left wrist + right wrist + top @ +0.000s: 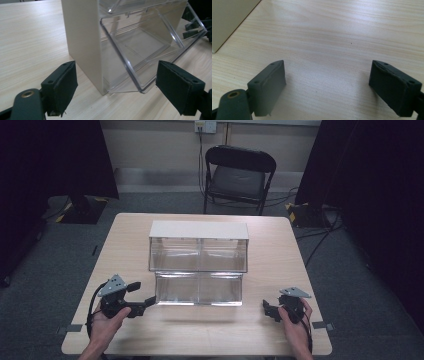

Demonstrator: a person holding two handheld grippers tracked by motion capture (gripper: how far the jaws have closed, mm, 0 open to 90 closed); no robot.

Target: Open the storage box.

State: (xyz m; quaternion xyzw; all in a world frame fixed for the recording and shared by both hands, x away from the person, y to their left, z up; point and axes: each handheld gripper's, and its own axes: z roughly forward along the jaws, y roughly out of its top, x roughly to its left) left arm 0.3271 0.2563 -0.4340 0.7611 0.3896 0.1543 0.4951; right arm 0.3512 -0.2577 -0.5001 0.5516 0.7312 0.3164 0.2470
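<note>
A grey carpet floor surrounds a light wooden counter, and a black folding chair stands behind it at the top centre of the high view, near a pale wall with black curtains at both sides. In the middle of the counter stands a cream-coloured storage box with clear plastic tilting bins; the lower row of bins is tilted open toward the bottom of the frame.

The left tool is held by a hand in the lower left of the high view, just beside the left corner of the open lower bins. Its jaws stand wide apart. In the left gripper view the cream side wall and the open clear bin appear between the two black pads.

The right tool is held by the other hand in the lower right, well apart from the box. Its jaws are also spread wide, over bare wood in the right gripper view, with a corner of the cream box at the upper left
</note>
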